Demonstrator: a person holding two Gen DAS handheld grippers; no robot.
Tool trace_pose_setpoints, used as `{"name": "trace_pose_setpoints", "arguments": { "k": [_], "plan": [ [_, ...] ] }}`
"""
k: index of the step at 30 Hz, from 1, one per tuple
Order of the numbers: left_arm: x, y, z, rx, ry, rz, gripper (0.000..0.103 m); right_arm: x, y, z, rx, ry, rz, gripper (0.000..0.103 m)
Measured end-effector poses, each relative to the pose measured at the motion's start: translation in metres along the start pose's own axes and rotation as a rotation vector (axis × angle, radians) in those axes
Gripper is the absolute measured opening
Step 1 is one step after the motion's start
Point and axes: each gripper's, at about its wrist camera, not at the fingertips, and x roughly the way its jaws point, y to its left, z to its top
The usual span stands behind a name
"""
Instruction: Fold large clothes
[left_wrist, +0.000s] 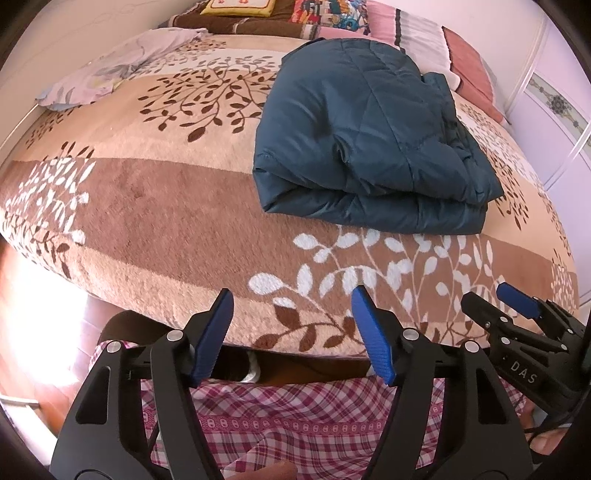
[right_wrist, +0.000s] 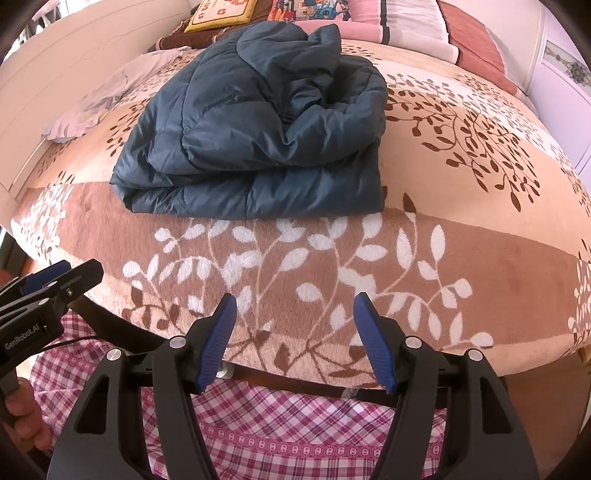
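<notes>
Folded teal jacket (left_wrist: 369, 133) on leaf-patterned bed blanket (left_wrist: 155, 206), pillows (left_wrist: 424, 33) behind.

A bed (left_wrist: 155, 206) fills the room, covered by a brown and beige blanket (right_wrist: 461, 236) with leaf patterns. Pillows (left_wrist: 424, 37) are stacked along its far edge. A white wardrobe (left_wrist: 554, 110) stands at the right; sunlit wooden floor (left_wrist: 33, 332) shows at the left.
</notes>
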Motion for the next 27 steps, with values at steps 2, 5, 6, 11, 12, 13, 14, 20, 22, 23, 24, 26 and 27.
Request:
{"name": "trace_pose_setpoints", "arguments": {
  "k": [2, 5, 6, 11, 12, 13, 14, 20, 22, 23, 24, 26, 27],
  "plan": [
    [0.0008, -0.0001, -0.0002, 0.000, 0.003, -0.001, 0.066, 0.0000, 0.0001, 0.0000, 0.000, 0.000, 0.000, 0.065],
    [0.0013, 0.0001, -0.0005, 0.000, 0.006, -0.002, 0.066, 0.0002, 0.0003, -0.0002, -0.001, 0.001, 0.000, 0.065],
    [0.0015, 0.0001, -0.0006, 0.000, 0.007, -0.002, 0.066, 0.0002, 0.0006, -0.0001, -0.001, 0.001, 0.000, 0.065],
    [0.0015, 0.0003, -0.0004, -0.001, 0.007, -0.002, 0.066, 0.0005, 0.0006, -0.0004, -0.005, -0.001, -0.001, 0.065],
    [0.0019, 0.0002, -0.0007, -0.002, 0.008, -0.002, 0.066, 0.0005, 0.0004, -0.0005, -0.005, -0.001, -0.002, 0.065],
    [0.0022, 0.0001, -0.0011, -0.003, 0.009, -0.002, 0.066, 0.0004, 0.0004, -0.0006, -0.005, -0.001, -0.002, 0.065],
    [0.0024, 0.0001, -0.0015, -0.003, 0.010, -0.003, 0.066, 0.0003, 0.0004, -0.0006, -0.005, -0.002, -0.003, 0.065],
    [0.0029, 0.0001, -0.0017, -0.003, 0.012, -0.003, 0.066, 0.0003, -0.0004, -0.0003, -0.007, -0.001, -0.002, 0.065],
    [0.0030, 0.0001, -0.0016, -0.003, 0.013, -0.003, 0.066, 0.0004, 0.0002, -0.0005, -0.007, -0.001, -0.002, 0.065],
    [0.0034, 0.0004, -0.0022, -0.003, 0.014, -0.003, 0.066, 0.0004, 0.0004, -0.0006, -0.007, -0.001, -0.002, 0.065],
    [0.0039, 0.0010, -0.0024, -0.004, 0.014, -0.003, 0.066, 0.0004, 0.0004, -0.0007, -0.007, -0.001, -0.002, 0.065],
    [0.0038, 0.0008, -0.0025, -0.003, 0.014, -0.003, 0.066, 0.0004, 0.0004, -0.0008, -0.007, -0.002, -0.002, 0.065],
    [0.0038, 0.0007, -0.0026, -0.003, 0.014, -0.003, 0.066, 0.0005, 0.0009, -0.0009, -0.007, -0.002, -0.002, 0.065]
  ]
}}
